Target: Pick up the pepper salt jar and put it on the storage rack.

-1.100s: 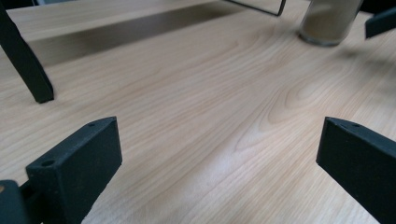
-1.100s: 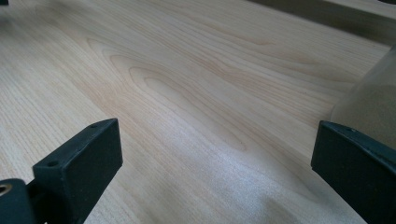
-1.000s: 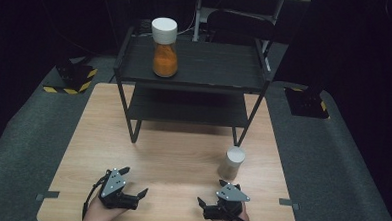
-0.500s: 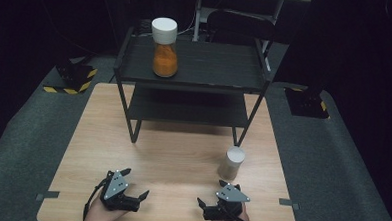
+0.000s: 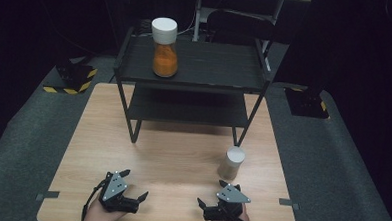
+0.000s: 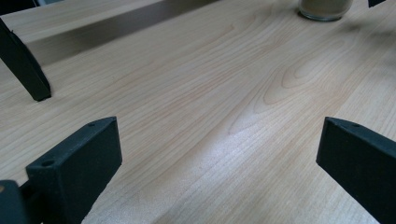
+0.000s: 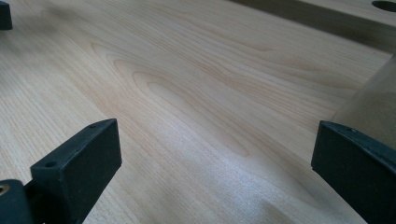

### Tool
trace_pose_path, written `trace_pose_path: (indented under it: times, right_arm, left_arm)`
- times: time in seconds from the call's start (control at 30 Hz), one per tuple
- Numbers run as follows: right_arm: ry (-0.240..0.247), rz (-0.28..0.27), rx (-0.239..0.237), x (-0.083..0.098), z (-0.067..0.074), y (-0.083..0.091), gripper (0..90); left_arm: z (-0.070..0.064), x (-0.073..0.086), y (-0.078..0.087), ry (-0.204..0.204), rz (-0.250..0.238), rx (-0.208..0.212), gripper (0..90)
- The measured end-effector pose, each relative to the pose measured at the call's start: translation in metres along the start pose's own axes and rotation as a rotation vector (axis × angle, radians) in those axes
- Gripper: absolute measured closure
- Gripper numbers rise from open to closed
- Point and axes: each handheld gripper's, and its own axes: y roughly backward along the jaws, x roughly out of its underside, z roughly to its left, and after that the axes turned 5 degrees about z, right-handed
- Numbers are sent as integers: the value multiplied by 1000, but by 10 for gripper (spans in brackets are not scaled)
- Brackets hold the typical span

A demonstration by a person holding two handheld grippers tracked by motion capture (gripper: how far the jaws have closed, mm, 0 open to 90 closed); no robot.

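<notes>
We rest both grippers, left [image 5: 139, 198] and right [image 5: 203, 207], fingers released and empty on the worktop [image 5: 177, 154], small jar [image 5: 231, 162] just beyond the right fingers, presumably for pickup.

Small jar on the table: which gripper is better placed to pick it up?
Right. The right gripper sits just in front of the small jar, jaws open; the left gripper is across the table.

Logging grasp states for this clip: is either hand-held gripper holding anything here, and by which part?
Nothing is held. The left hand-held gripper and right hand-held gripper both sit open over bare wooden table; the small white-lidded jar stands untouched.
</notes>
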Motion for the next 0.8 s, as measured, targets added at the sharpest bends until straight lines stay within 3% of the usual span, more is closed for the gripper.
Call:
trace_pose_path:
  times: [0.47, 0.8]
  right_arm:
    - [-6, -12, 5, 3, 1, 1, 9]
    - [-10, -43, 18, 5, 2, 6, 10]
  left_arm:
    - [2, -3, -2, 15, 14, 10, 5]
    - [-2, -3, -3, 29, 13, -15, 5]
